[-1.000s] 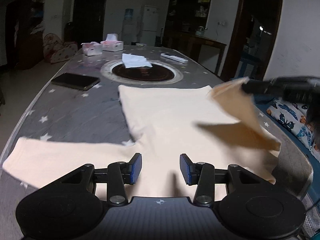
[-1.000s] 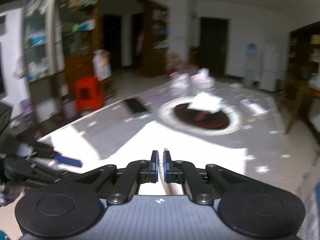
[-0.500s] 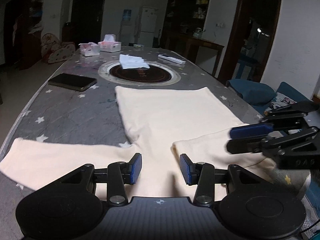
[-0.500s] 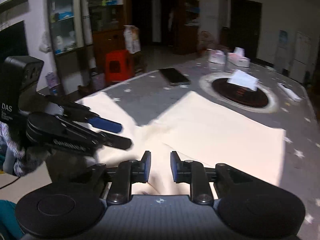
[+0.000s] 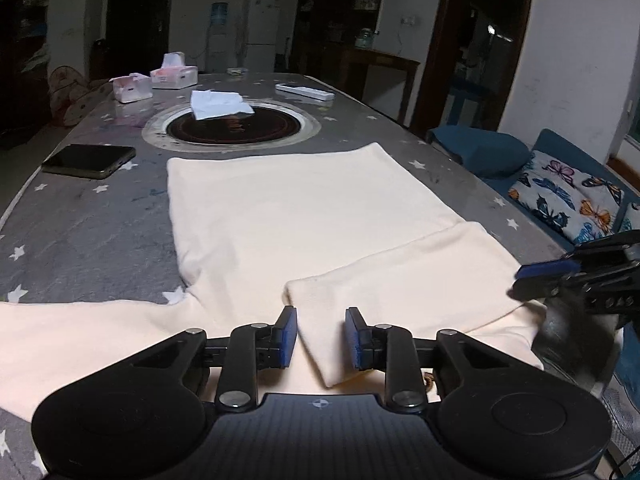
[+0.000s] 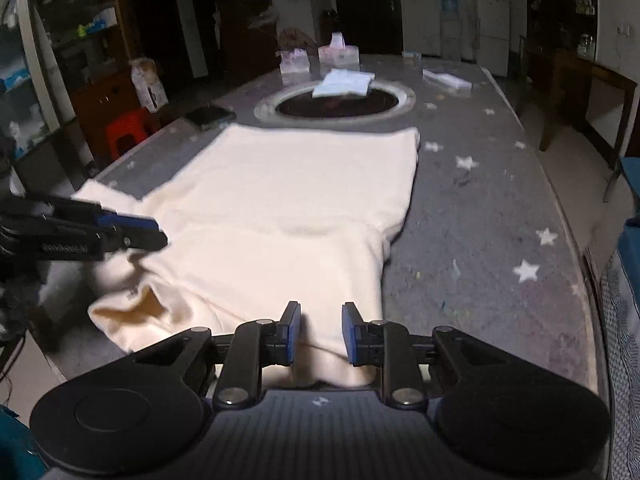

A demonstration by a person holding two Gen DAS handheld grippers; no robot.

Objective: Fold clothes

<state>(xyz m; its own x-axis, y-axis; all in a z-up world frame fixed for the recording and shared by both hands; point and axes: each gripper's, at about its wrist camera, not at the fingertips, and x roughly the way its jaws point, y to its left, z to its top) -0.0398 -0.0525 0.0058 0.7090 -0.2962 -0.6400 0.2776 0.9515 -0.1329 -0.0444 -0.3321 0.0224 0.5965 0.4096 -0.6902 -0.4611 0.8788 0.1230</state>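
One sleeve [image 5: 80,332] spread leftward, red stool [image 6: 128,130] rightward

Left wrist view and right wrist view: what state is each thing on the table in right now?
Cream shirt: flat, right sleeve folded in, left sleeve spread.
Left gripper: closing, nothing pinched.
Right gripper: open over shirt.
Phone: flat, screen dark.
Tissue boxes: open.

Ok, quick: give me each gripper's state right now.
Left gripper: jaws closing, pads apart above the cream shirt, gripping nothing.
Right gripper: jaws open, holding nothing.
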